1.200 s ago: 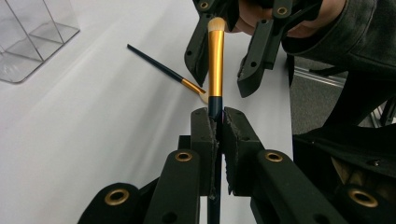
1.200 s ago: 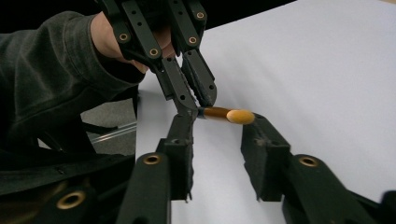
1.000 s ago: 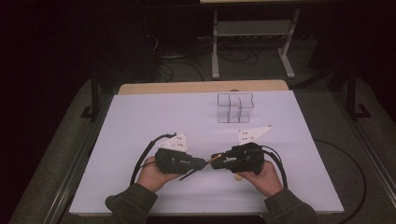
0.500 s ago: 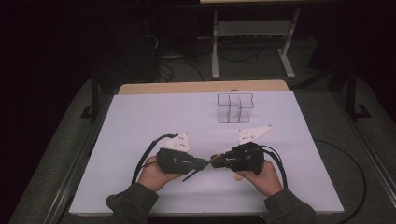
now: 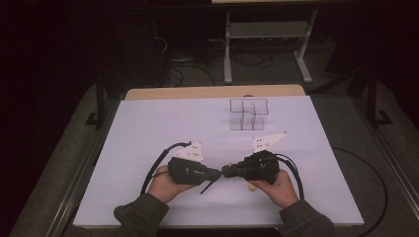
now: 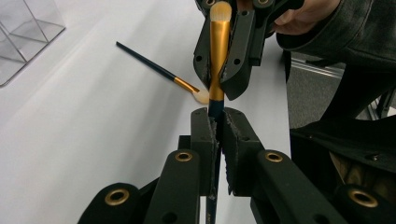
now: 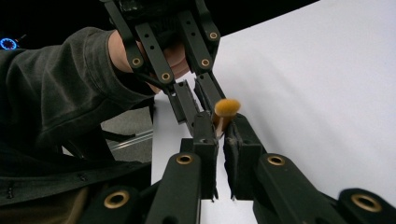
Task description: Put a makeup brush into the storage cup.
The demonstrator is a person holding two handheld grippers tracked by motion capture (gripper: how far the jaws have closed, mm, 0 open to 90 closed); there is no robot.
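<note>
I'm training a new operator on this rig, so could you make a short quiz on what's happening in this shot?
1. True or false: the left gripper and the right gripper are both clamped on the same makeup brush with a gold metal ferrule and dark handle.
2. Where is the second slim dark-handled brush?
A. Standing in the clear plastic compartment organiser
B. Lying flat on the white table
C. Between the right gripper's jaws
3. Which part of the held brush does the left gripper grip?

Key: 1 true. 2 B. 3 the dark handle, just below the gold ferrule.
</note>
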